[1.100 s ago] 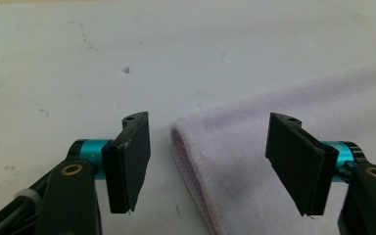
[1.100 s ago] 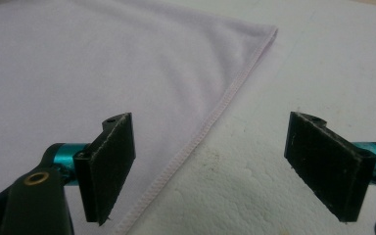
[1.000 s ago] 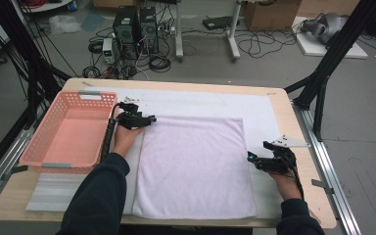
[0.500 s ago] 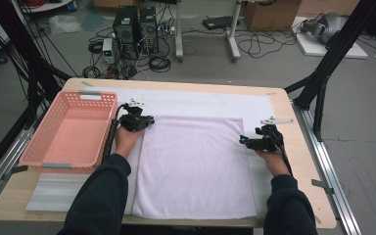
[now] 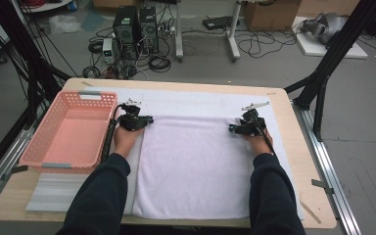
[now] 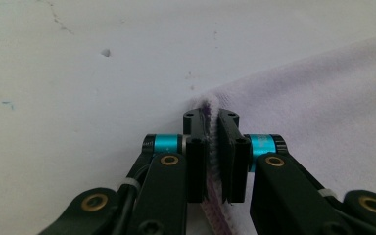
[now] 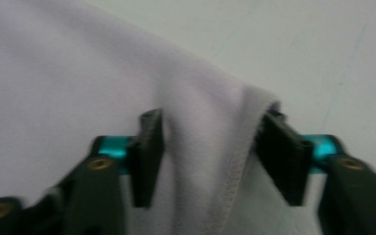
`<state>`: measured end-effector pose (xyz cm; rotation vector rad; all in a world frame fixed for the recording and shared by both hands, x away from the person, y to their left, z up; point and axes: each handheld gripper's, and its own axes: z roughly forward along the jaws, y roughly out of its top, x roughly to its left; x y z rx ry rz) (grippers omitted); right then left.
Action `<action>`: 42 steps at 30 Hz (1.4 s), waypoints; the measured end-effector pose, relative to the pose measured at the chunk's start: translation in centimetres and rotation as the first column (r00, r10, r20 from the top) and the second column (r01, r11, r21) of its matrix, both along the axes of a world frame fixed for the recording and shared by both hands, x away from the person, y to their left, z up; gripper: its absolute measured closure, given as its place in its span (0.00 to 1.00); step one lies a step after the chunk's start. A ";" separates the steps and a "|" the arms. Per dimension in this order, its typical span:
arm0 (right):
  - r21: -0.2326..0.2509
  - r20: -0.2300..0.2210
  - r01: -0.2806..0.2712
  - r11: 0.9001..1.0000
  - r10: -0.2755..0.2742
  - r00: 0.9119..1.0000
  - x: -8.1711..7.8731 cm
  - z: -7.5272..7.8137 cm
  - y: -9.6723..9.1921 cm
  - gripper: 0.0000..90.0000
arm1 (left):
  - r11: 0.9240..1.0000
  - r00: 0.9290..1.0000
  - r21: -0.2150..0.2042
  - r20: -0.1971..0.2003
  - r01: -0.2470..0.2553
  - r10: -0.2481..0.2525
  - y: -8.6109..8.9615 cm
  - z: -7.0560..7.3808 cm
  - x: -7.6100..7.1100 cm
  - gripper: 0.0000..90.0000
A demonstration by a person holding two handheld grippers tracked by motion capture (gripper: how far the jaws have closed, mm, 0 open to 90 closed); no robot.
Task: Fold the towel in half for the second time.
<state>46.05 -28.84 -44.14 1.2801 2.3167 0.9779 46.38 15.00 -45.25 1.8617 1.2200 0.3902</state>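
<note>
Towel work is at the grasping step: the pale lilac cloth lies flat on the white mat of the worktop, and both hands are now at its two far corners. The left gripper has just closed and is pinching the hemmed far-left corner tightly between its pads. The right gripper has travelled up from the near right edge to the far-right corner and its jaws have just been closing; the hem lies between them, but the pads still stand apart from the cloth, so I think this side is not yet held, though the right gripper view is blurred. Once it bites, both corners can be lifted, probably for a fold toward the person. A pink basket stands just beside the left hand, clear of the towel. Nothing lies on the cloth to block it.
</note>
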 end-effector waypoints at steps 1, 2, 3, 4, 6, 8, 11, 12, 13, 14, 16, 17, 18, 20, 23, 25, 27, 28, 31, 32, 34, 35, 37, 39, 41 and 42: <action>0.023 -0.009 -0.002 1.000 0.002 1.000 0.0 0.0 -0.1 0.74 | 1.000 1.000 0.006 0.003 0.000 0.000 -0.1 0.0 0.0 0.92; 0.052 -0.024 -0.010 0.999 0.012 1.000 0.0 0.0 -0.2 0.86 | 1.000 1.000 0.006 0.002 -0.003 0.003 -0.1 0.0 0.0 0.93; 0.072 -0.032 -0.027 0.997 0.029 0.999 0.0 -0.1 -0.3 0.89 | 1.000 1.000 0.000 -0.004 -0.006 0.006 0.0 0.0 0.0 0.93; 0.064 -0.029 -0.031 0.997 0.033 0.999 0.0 -0.1 -0.2 0.91 | 1.000 1.000 -0.009 -0.011 -0.013 0.012 0.0 0.0 0.0 0.93; 0.021 -0.008 -0.045 0.999 0.045 0.999 -0.1 0.1 0.1 0.93 | 0.999 0.999 -0.020 -0.019 -0.026 0.025 0.0 0.0 0.0 0.93; -0.019 0.020 -0.039 0.999 0.039 0.999 -0.1 0.2 0.3 0.93 | 0.999 1.000 0.026 0.002 -0.025 0.025 -0.4 0.2 -0.2 0.93; -0.030 0.058 -0.013 0.999 0.015 0.998 0.0 0.4 0.3 0.93 | 0.998 0.997 0.015 0.043 -0.061 0.060 -0.4 0.7 -0.1 0.94; -0.031 0.076 -0.008 0.999 0.011 0.997 0.0 0.5 0.3 0.94 | 0.997 0.996 -0.011 0.057 -0.074 0.075 -0.2 1.0 -0.1 0.94; -0.032 0.097 0.000 0.999 0.003 0.995 0.0 0.7 0.3 0.94 | 0.995 0.993 -0.037 0.072 -0.091 0.093 0.0 1.2 0.0 0.94; -0.026 0.117 0.012 1.000 -0.009 0.993 0.1 0.9 0.3 0.94 | 0.995 0.993 -0.045 0.072 -0.093 0.096 0.2 1.6 0.2 0.94; -0.015 0.165 0.028 0.999 -0.025 0.986 0.2 1.6 0.3 0.94 | 0.995 0.991 -0.047 0.089 -0.094 0.097 0.2 2.6 0.6 0.94; -0.008 0.186 0.040 0.999 -0.037 0.982 0.3 2.0 0.3 0.94 | 0.993 0.988 -0.062 0.109 -0.099 0.105 0.2 3.2 0.7 0.94; -0.004 0.209 0.052 0.999 -0.050 0.977 0.5 2.4 0.3 0.94 | 0.990 0.985 -0.091 0.127 -0.108 0.119 0.2 3.7 0.9 0.94; 0.003 0.236 0.078 0.997 -0.077 0.969 0.7 3.3 0.3 0.94 | 0.987 0.983 -0.123 0.133 -0.107 0.124 0.1 4.5 1.1 0.94; 0.045 0.264 0.091 0.995 -0.100 0.959 0.8 4.2 0.0 0.93 | 0.988 0.985 -0.129 0.138 -0.088 0.106 0.2 4.9 1.0 0.94; 0.071 0.253 0.086 0.994 -0.101 0.962 0.5 4.4 -0.1 0.93 | 0.990 0.986 -0.122 0.144 -0.064 0.082 0.3 5.1 0.5 0.94; 0.076 0.267 0.067 0.995 -0.085 0.960 0.0 4.5 -0.1 0.93 | 0.990 0.983 -0.130 0.167 -0.049 0.071 0.4 5.2 -0.2 0.94; 0.083 0.270 0.058 0.995 -0.078 0.960 -0.3 4.6 -0.1 0.93 | 0.990 0.982 -0.136 0.178 -0.041 0.065 0.4 5.3 -0.6 0.94; 0.096 0.255 0.013 0.995 -0.037 0.966 -1.0 4.8 -0.2 0.93 | 0.994 0.981 -0.109 0.193 0.003 0.018 0.2 5.6 -1.6 0.93; 0.102 0.253 -0.002 0.995 -0.024 0.967 -1.1 4.8 -0.2 0.93 | 0.994 0.979 -0.111 0.204 0.014 0.009 0.1 5.8 -2.0 0.93; 0.098 0.258 -0.017 0.995 -0.009 0.966 -1.8 4.9 -0.4 0.93 | 0.993 0.978 -0.109 0.208 0.032 -0.009 0.1 6.0 -2.7 0.93; 0.108 0.260 -0.026 0.994 -0.003 0.966 -2.1 4.9 -0.5 0.93 | 0.993 0.977 -0.108 0.212 0.039 -0.016 0.1 6.0 -3.0 0.93; 0.118 0.258 -0.030 0.992 -0.001 0.966 -2.7 5.1 -0.6 0.93 | 0.993 0.976 -0.110 0.216 0.046 -0.021 0.2 6.1 -3.4 0.93; 0.126 0.261 -0.043 0.991 0.008 0.965 -3.4 5.1 -0.9 0.93 | 0.991 0.970 -0.111 0.240 0.068 -0.040 0.3 6.2 -4.7 0.93; 0.129 0.264 -0.056 0.990 0.020 0.964 -4.2 5.1 -1.1 0.93 | 0.989 0.968 -0.124 0.247 0.077 -0.044 0.4 6.3 -5.6 0.93; 0.130 0.265 -0.062 0.990 0.025 0.964 -4.5 5.1 -1.2 0.93 | 0.988 0.967 -0.126 0.249 0.084 -0.050 0.4 6.4 -6.0 0.93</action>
